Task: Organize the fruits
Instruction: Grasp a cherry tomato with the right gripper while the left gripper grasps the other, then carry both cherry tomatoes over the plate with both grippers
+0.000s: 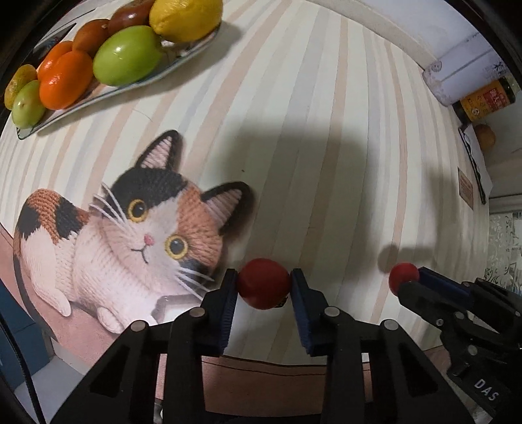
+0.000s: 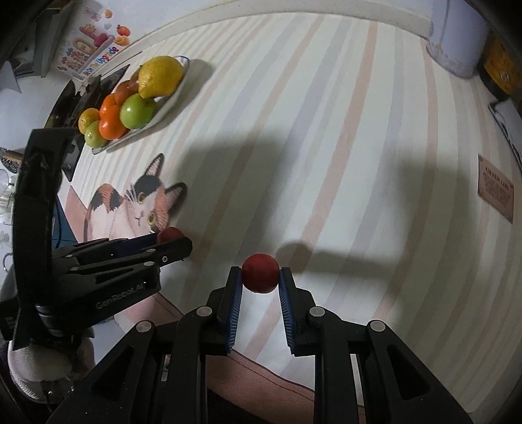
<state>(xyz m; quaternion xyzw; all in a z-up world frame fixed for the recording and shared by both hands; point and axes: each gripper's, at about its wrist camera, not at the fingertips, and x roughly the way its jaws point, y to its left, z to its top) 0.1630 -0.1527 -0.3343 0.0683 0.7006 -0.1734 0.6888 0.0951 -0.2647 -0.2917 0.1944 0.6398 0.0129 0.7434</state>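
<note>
My left gripper (image 1: 263, 283) points down at the striped tablecloth, shut on a round red fruit (image 1: 263, 288) that its blue pads press from both sides. To its right, my right gripper (image 1: 411, 284) is shut on a smaller-looking red fruit (image 1: 402, 275). The right wrist view shows that fruit (image 2: 261, 273) clamped at the tips of the right gripper (image 2: 261, 278), with the left gripper (image 2: 177, 243) and its red fruit (image 2: 169, 234) at left. A long plate (image 1: 182, 60) at the far left holds a lemon (image 1: 186, 18), green fruits (image 1: 127, 55), oranges (image 1: 65, 80) and brownish fruits.
A cat picture (image 1: 130, 234) is printed on the tablecloth between the plate and the left gripper. A white tin (image 1: 463, 68) and a yellow-labelled jar (image 1: 486, 98) stand at the far right edge. A brown label (image 2: 496, 192) lies on the right.
</note>
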